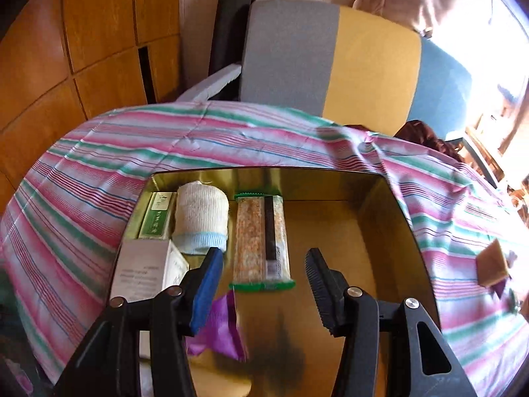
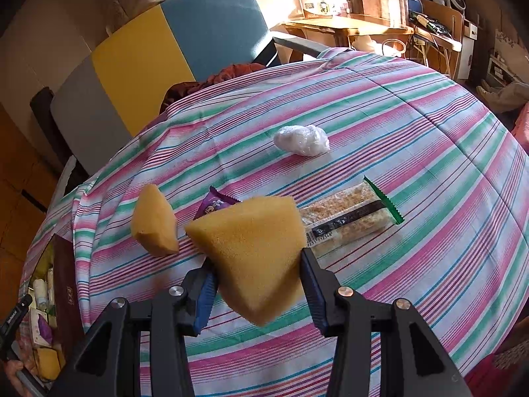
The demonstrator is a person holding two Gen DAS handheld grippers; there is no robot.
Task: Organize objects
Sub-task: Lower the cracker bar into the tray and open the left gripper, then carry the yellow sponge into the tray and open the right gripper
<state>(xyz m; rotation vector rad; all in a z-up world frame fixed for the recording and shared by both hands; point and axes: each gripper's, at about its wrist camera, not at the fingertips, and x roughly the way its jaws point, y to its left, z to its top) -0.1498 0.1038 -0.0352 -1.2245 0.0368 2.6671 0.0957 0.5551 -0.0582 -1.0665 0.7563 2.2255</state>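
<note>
striped tablecloth (image 2: pixel 396 125), tricolour chair (image 1: pixel 330 56), wooden desk (image 2: pixel 347 24)

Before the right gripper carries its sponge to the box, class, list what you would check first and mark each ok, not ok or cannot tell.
1. right gripper shut on yellow sponge wedge: ok.
2. Sponge lifted off the striped cloth: cannot tell.
3. Bare floor in the gold box beside the snack bar: ok.
4. left gripper open, holding nothing: ok.
5. Left gripper out of the box's way: not ok, it hangs over it.
</note>
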